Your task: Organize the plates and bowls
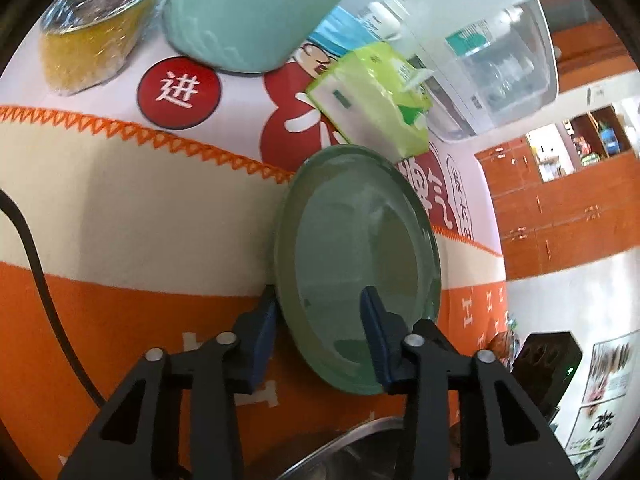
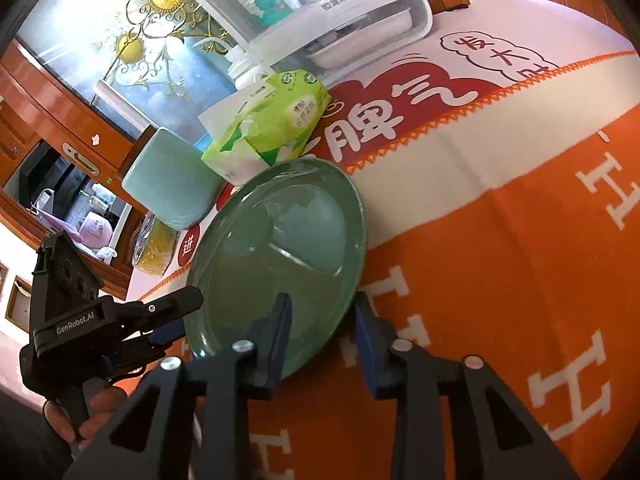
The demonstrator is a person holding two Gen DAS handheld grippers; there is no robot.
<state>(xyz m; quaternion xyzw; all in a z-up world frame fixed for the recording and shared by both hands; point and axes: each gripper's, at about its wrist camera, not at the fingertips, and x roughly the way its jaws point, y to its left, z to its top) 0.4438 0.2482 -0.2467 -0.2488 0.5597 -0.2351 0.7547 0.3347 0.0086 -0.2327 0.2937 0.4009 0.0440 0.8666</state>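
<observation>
A green plate [image 1: 356, 264] lies on the orange and cream tablecloth [image 1: 140, 208]. My left gripper [image 1: 320, 320] has one finger under the plate's near rim and one over its inside, jaws apart around the rim. In the right wrist view the same plate [image 2: 280, 248] is straddled by my right gripper [image 2: 320, 320] at its near rim, jaws apart. The left gripper [image 2: 172, 320] shows there at the plate's left edge. A pale green bowl [image 1: 256, 12] stands upside down behind the plate; it also shows in the right wrist view [image 2: 172, 184].
A green tissue pack [image 1: 372, 104] lies just behind the plate. A clear plastic storage box [image 1: 488, 60] with bottles stands at the back. A glass dish [image 1: 96, 28] with yellow contents sits far left. A metal bowl rim [image 1: 360, 452] shows at the near edge. A black cable [image 1: 36, 272] crosses the cloth.
</observation>
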